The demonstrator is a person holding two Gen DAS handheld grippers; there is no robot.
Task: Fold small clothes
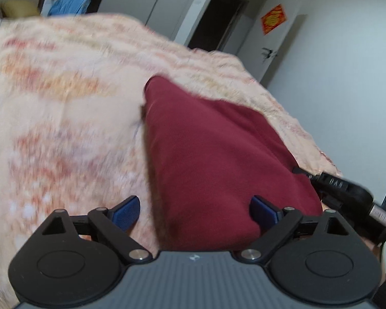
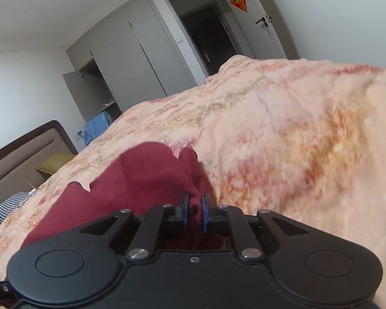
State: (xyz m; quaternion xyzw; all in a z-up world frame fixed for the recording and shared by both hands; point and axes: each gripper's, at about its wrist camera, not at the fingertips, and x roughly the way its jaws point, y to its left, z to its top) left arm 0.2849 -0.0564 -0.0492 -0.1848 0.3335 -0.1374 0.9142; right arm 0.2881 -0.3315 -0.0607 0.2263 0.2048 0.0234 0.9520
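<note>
A dark red garment point(image 1: 213, 159) lies on a peach floral bed cover point(image 1: 64, 118). My left gripper point(image 1: 194, 209) is open, its blue pads wide apart over the garment's near end, which passes between them. In the right wrist view the same red garment point(image 2: 141, 177) is bunched up, and my right gripper point(image 2: 195, 209) is shut on a fold of it between the blue pads. The right gripper's body point(image 1: 347, 193) shows at the right edge of the left wrist view, beside the garment.
The bed cover point(image 2: 296, 128) fills most of both views. A headboard point(image 2: 20, 149), a yellow pillow point(image 2: 54, 164) and a checked cloth point(image 2: 7, 206) are at the left. Grey wardrobes point(image 2: 131, 51), blue clothing point(image 2: 97, 126) and an open door point(image 2: 260, 15) stand behind.
</note>
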